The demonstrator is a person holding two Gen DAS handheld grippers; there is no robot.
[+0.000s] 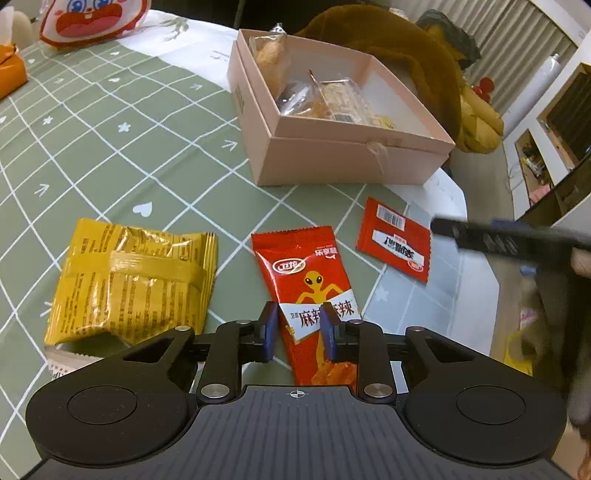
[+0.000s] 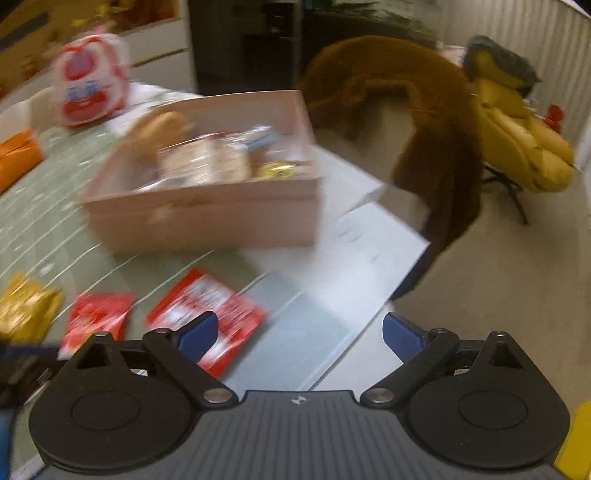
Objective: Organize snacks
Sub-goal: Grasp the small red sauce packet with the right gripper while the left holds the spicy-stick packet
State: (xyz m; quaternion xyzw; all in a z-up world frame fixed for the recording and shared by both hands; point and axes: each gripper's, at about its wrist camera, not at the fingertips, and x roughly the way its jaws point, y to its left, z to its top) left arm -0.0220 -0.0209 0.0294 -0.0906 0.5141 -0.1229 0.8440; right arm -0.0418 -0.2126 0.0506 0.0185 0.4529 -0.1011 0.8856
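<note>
A pink open box holding several wrapped snacks stands at the back of the green checked tablecloth. My left gripper has its blue fingers on either side of a tall red snack packet with an orange alien, which lies flat on the cloth. A yellow crinkled packet lies to its left and a smaller red packet to its right. My right gripper is open and empty above the smaller red packet and the table's edge. The right view is blurred; the box shows there too.
A red-and-white cartoon bag and an orange box sit at the far left. A brown and yellow plush toy lies on a chair behind the box. The table edge and floor are to the right.
</note>
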